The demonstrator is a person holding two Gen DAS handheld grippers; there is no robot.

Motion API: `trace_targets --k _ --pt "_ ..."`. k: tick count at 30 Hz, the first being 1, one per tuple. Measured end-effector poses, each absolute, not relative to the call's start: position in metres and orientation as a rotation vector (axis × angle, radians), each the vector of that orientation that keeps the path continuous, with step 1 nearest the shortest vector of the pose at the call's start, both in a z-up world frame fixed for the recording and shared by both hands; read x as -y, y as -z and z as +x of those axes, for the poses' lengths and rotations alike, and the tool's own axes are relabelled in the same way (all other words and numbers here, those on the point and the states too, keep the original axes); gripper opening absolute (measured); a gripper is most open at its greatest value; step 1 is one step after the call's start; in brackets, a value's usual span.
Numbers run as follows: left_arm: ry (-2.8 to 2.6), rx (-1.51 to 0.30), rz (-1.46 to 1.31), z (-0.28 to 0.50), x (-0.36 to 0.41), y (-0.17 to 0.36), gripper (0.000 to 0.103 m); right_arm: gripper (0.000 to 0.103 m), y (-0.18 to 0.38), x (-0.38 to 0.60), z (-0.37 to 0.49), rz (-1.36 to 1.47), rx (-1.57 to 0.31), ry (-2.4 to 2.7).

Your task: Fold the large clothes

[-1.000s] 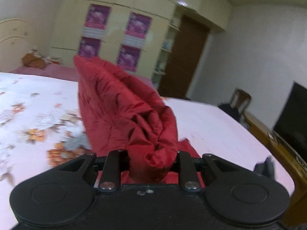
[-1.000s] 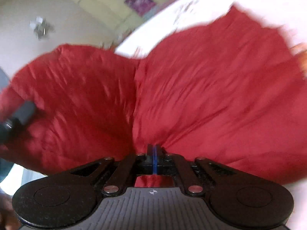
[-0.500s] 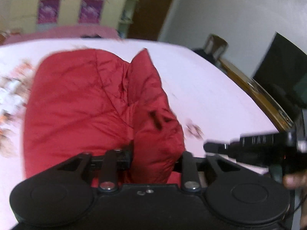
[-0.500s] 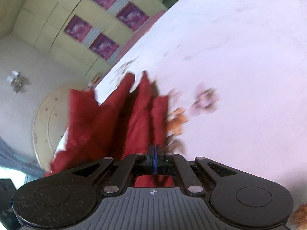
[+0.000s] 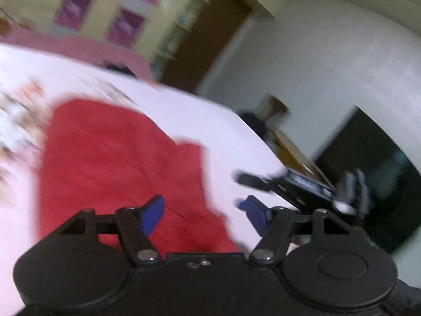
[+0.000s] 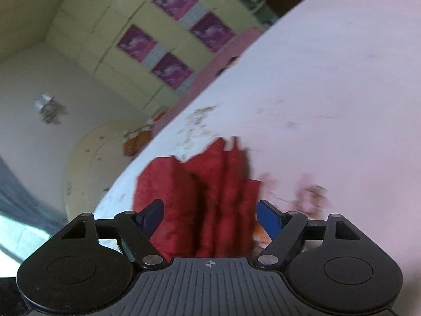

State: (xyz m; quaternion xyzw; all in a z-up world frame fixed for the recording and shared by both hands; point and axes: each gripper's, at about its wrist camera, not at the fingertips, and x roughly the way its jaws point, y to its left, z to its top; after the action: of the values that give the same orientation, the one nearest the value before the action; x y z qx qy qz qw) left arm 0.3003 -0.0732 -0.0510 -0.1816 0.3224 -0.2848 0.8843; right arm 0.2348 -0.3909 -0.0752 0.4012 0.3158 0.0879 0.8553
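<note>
A red quilted garment (image 5: pixel 113 163) lies folded on the pink floral bed sheet (image 5: pixel 205 121). My left gripper (image 5: pixel 200 210) is open just above its near edge, blue pads apart and empty. In the right wrist view the same garment (image 6: pixel 205 200) lies bunched in folds right in front of my right gripper (image 6: pixel 210 213), which is open with its blue pads on either side of the cloth's near end. The right gripper also shows in the left wrist view (image 5: pixel 297 187), to the right of the garment.
The bed sheet (image 6: pixel 329 84) fills most of the right wrist view. A wardrobe with purple posters (image 6: pixel 173 36) stands behind the bed. A dark TV (image 5: pixel 373 179) on a wooden stand, a chair (image 5: pixel 271 110) and a brown door (image 5: pixel 208 42) are to the right.
Both grippers have opened and let go of the red garment, which now lies flat on the bed. The left gripper view has swung and is blurred.
</note>
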Motion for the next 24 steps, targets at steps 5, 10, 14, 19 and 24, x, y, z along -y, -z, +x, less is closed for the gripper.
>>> trace_targets --k 5,10,14,19,24 --pt "0.395 -0.699 -0.431 0.352 0.015 0.078 0.041 0.066 0.080 0.370 0.284 0.804 -0.706 -0.234" --pt "0.414 -0.772 -0.453 0.395 0.003 0.110 0.028 0.066 0.101 0.359 0.318 0.787 -0.807 -0.201" --pt "0.470 -0.794 -0.469 0.408 0.009 0.121 0.028 0.065 0.119 0.355 0.324 0.841 -0.854 -0.208" --pt "0.527 -0.807 -0.459 0.409 0.014 0.122 0.028 0.018 0.117 0.349 0.314 0.839 -0.837 -0.228" --pt "0.584 -0.787 -0.413 0.410 0.025 0.119 0.028 0.013 0.090 0.346 0.286 0.762 -0.731 -0.223"
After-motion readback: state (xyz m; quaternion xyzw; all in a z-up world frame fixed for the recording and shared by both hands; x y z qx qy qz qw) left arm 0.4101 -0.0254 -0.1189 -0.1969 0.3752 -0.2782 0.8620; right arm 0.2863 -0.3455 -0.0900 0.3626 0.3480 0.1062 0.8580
